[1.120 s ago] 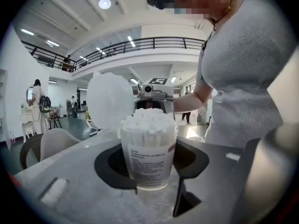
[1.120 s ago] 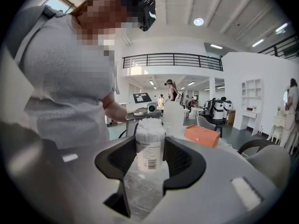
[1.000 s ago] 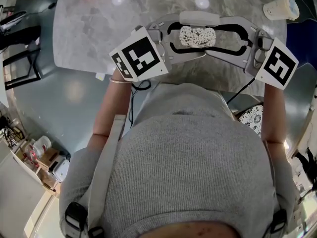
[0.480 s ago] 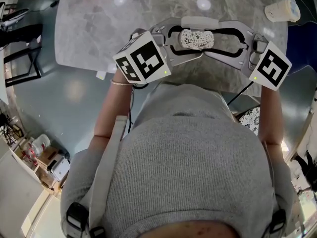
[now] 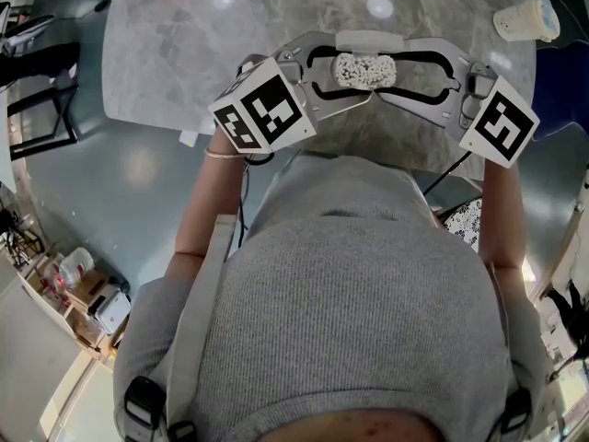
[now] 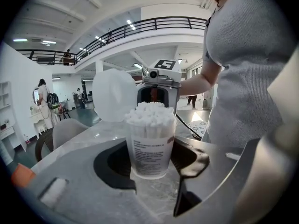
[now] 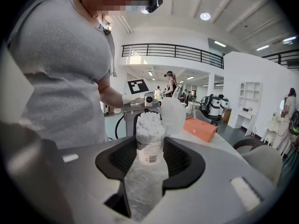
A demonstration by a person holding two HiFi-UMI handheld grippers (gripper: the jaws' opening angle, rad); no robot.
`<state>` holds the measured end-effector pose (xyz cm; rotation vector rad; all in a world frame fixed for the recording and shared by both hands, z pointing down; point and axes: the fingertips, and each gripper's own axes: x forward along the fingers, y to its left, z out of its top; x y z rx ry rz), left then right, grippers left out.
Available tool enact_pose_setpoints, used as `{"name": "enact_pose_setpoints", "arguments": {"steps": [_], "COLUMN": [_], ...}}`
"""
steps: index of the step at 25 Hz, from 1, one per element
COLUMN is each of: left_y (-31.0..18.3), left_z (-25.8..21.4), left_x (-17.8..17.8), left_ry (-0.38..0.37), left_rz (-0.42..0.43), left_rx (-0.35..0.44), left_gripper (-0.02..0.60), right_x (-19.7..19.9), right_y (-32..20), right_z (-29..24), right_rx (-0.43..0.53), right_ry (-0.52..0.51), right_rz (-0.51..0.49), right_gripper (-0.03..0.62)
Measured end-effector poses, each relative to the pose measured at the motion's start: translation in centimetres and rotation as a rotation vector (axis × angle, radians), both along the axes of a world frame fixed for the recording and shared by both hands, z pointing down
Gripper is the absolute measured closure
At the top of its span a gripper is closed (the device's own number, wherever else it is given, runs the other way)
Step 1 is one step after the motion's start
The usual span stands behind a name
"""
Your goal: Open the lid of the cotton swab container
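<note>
Cotton swab container, a clear plastic cylinder with a printed label, packed with fluffy white tips, stands upright between the left tongs and the right tongs. Both are spread wide, their dark curved pads flanking it without pressing. Its round, translucent lid is flipped up beside the rim, above the glossy, grey-veined marble table.

The head view looks steeply down onto the table. The 2 gripper views face each other, low and close, across the shared swab container.
</note>
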<state>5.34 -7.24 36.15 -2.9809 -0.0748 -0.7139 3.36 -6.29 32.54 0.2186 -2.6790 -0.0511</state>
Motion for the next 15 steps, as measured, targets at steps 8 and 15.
{"name": "enact_pose_setpoints", "arguments": {"steps": [8, 15], "left_y": [-0.4, -1.0], "left_z": [0.2, 1.0], "left_x": [0.1, -0.1], "left_ry": [-0.010, -0.064], "left_rz": [-0.007, -0.045], "left_rx": [-0.008, -0.039], "left_gripper": [0.353, 0.342], "right_x": [0.5, 0.6], "right_y": [-0.3, -0.6], "right_z": [-0.1, 0.6], "right_rx": [0.016, 0.030], "right_ry": [0.013, 0.053], "right_rz": [-0.005, 0.002], "right_gripper": [0.414, 0.414]}}
